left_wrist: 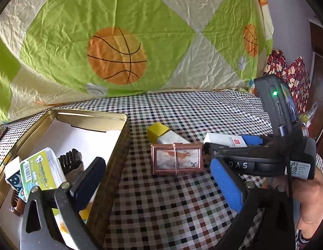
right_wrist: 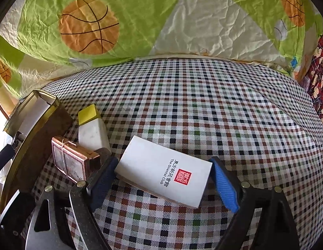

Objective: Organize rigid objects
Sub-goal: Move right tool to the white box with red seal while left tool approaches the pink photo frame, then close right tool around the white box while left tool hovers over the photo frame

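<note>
The left wrist view alone showed the interior of the gold tin [left_wrist: 111, 114] at the left of the frame: a green-labelled packet [left_wrist: 41, 170], a small card box with stars [left_wrist: 13, 177] and a dark ribbed item [left_wrist: 70, 158] lay inside. It also showed the right claw [left_wrist: 219, 152] from outside at the right edge, with a hand [left_wrist: 311, 204] gripping it. The right wrist view showed only the tin's outer wall [right_wrist: 36, 133] at the left.

The white card box [right_wrist: 163, 170], printed with a red seal and "The Oriental Club", lay flat and askew on the checked tabletop [right_wrist: 203, 104] at lower centre of the right wrist view. The right claw [right_wrist: 163, 179] stood wide, one pad on either side of the box; contact could not be confirmed. The left claw [left_wrist: 161, 181] stood wide, with nothing gripped.

Outside the tin, count: one white card box, one copper-framed case [left_wrist: 177, 159] bound with a band, one yellow-capped white block [left_wrist: 167, 135]. One tin.
</note>
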Demonstrator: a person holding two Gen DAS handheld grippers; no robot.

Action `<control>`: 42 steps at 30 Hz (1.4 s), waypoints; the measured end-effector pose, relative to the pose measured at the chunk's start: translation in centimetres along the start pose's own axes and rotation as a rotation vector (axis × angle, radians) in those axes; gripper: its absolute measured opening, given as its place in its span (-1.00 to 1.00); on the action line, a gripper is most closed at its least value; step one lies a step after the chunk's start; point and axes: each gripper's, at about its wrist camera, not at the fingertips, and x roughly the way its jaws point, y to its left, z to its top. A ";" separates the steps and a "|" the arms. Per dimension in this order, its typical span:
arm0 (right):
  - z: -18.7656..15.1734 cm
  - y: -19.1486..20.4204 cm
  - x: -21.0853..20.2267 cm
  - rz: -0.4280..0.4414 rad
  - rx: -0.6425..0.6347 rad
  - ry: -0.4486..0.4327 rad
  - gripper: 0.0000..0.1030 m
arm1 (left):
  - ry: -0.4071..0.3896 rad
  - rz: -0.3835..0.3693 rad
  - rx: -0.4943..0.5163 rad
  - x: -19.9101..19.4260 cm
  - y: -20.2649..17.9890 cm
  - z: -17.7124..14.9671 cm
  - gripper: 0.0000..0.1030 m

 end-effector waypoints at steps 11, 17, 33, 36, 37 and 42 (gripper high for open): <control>-0.6 -3.7 -1.5 -0.058 0.101 -0.037 0.70 | 0.089 -0.039 0.055 2.7 -2.9 0.5 0.99; -0.8 -3.8 -1.9 -0.053 0.110 -0.054 0.70 | 0.128 -0.045 0.047 4.5 -3.4 1.2 0.98; -1.2 -3.8 -4.7 -0.068 0.113 -0.200 0.70 | 0.169 -0.064 0.063 5.3 -3.7 1.0 0.47; -1.5 -3.5 -5.2 -0.056 0.110 -0.214 0.70 | 0.143 -0.081 0.076 4.3 -3.8 0.7 -0.20; -1.6 -3.4 -5.4 -0.055 0.110 -0.220 0.70 | 0.140 -0.076 0.079 4.1 -3.8 0.6 -0.28; -1.8 -3.3 -5.7 -0.050 0.110 -0.233 0.70 | 0.131 -0.079 0.055 3.6 -3.3 0.5 -0.11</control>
